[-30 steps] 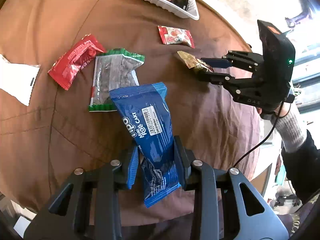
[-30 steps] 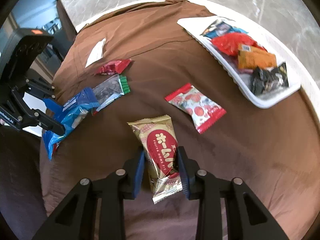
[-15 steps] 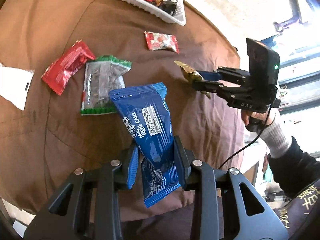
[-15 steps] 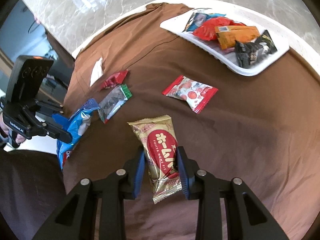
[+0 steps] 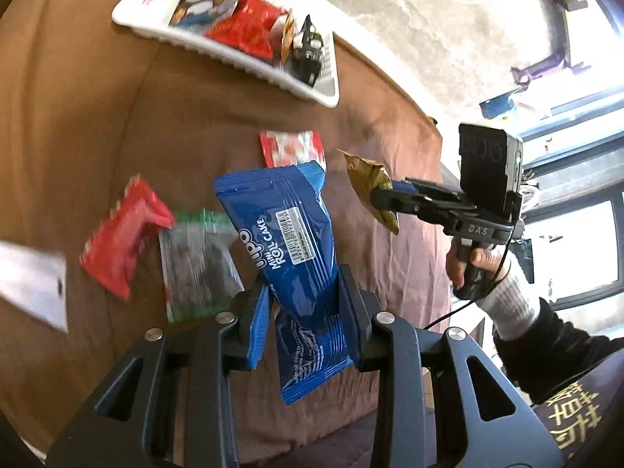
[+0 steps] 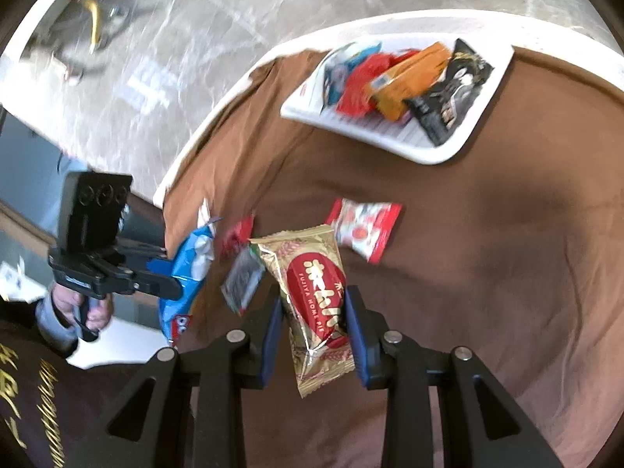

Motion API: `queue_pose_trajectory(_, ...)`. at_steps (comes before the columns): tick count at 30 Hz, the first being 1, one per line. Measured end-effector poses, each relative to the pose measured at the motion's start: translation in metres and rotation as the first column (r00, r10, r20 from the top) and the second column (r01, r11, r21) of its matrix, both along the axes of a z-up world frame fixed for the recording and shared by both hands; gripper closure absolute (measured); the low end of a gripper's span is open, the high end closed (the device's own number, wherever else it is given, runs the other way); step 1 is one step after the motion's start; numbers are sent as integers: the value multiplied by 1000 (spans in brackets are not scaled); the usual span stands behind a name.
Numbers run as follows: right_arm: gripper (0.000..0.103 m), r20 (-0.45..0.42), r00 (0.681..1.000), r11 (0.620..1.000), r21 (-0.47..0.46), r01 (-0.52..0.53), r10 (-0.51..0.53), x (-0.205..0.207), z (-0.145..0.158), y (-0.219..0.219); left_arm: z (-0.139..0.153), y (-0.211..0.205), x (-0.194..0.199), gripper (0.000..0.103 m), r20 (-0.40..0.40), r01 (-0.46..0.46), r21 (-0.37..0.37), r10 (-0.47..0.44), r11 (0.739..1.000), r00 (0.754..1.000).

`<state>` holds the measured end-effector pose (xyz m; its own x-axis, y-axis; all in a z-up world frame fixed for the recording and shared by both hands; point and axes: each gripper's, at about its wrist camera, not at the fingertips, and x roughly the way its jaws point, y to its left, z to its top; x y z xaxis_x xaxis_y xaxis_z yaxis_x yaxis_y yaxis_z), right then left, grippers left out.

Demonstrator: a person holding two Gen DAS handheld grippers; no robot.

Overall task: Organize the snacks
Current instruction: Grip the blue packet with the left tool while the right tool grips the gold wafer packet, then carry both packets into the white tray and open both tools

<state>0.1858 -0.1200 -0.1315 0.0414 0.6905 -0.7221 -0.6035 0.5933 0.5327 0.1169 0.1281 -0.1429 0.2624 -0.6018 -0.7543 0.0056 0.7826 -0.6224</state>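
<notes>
My left tongs (image 5: 304,321) pinch the blue cake packet (image 5: 290,257) – my right tongs (image 6: 314,333) the gold pie packet (image 6: 312,292). Both look light, crinkly, slippery – mid-body grip suits.

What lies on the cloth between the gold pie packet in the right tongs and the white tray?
The red-and-white packet lies between the gold packet and the white tray, with bare brown cloth beyond it; the right wrist view shows this.

A: On your left wrist view, the red packet (image 5: 124,241), the clear green-edged packet (image 5: 195,265) and the white slip (image 5: 33,284) are smeared; the frame's edge cuts the slip.

B: Your blue roll cake (image 5: 288,257) hides part of the red-and-white packet (image 5: 290,148). The tray's (image 6: 440,148) snack labels are probably unreadable.
</notes>
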Motion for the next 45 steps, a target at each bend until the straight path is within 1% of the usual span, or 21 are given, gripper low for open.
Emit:
queue_pose_trajectory(4, 69, -22, 997, 996, 52, 76, -75, 18, 8, 0, 5, 17, 30, 73, 22, 17, -7, -16, 1000, 1000)
queue_pose_trajectory(6, 69, -46, 993, 991, 80, 110, -106, 28, 9, 2, 7, 26, 49, 73, 31, 26, -4, -26, 1000, 999)
queue_pose_trajectory(10, 69, -83, 981, 973, 139, 185, -175, 51, 13, 7, 9, 47, 85, 73, 44, 33, -22, -32, 999, 999)
queue_pose_trajectory(15, 69, -106, 964, 946, 191, 261, -244, 80, 21, 15, 17, 70, 137, 73, 81, 61, 11, -62, 998, 995)
queue_pose_trajectory(19, 69, -114, 947, 924, 213, 317, -299, 102, 24, 21, 23, 84, 177, 73, 108, 80, 40, -84, 996, 991)
queue_pose_trajectory(24, 69, -130, 920, 893, 224, 390, -369, 129, 22, 26, 25, 97, 224, 73, 123, 94, 80, -103, 992, 987)
queue_pose_trajectory(27, 69, -129, 906, 880, 216, 423, -404, 143, 20, 30, 22, 103, 247, 73, 124, 111, 122, -126, 986, 984)
queue_pose_trajectory(29, 69, -113, 896, 875, 195, 443, -429, 151, 20, 34, 21, 104, 254, 73, 122, 123, 140, -140, 982, 983)
queue_pose_trajectory(31, 69, -106, 890, 872, 180, 456, -443, 158, 18, 35, 19, 105, 263, 73, 128, 129, 185, -154, 974, 980)
queue_pose_trajectory(32, 67, -99, 883, 868, 164, 469, -459, 161, 17, 36, 17, 104, 268, 73, 129, 130, 197, -157, 972, 979)
queue_pose_trajectory(35, 66, -60, 874, 867, 110, 486, -482, 168, 14, 42, 11, 102, 276, 73, 129, 130, 247, -165, 960, 978)
queue_pose_trajectory(36, 62, -41, 873, 869, 84, 488, -486, 170, 14, 44, 10, 102, 279, 73, 130, 139, 264, -178, 954, 975)
queue_pose_trajectory(38, 56, -11, 876, 874, 68, 481, -481, 168, 14, 45, 10, 102, 280, 72, 128, 140, 277, -181, 951, 975)
queue_pose_trajectory(39, 51, 14, 875, 874, 64, 482, -483, 167, 17, 46, 11, 102, 280, 70, 131, 134, 278, -176, 951, 976)
queue_pose_trajectory(41, 50, 49, 879, 879, 62, 472, -475, 164, 21, 47, 15, 96, 278, 58, 158, 117, 298, -170, 947, 973)
queue_pose_trajectory(43, 50, 98, 880, 886, 58, 461, -464, 159, 29, 49, 23, 94, 276, 56, 190, 100, 325, -168, 940, 967)
queue_pose_trajectory(45, 49, 134, 884, 894, 61, 444, -449, 153, 36, 51, 34, 93, 269, 55, 222, 81, 331, -162, 940, 961)
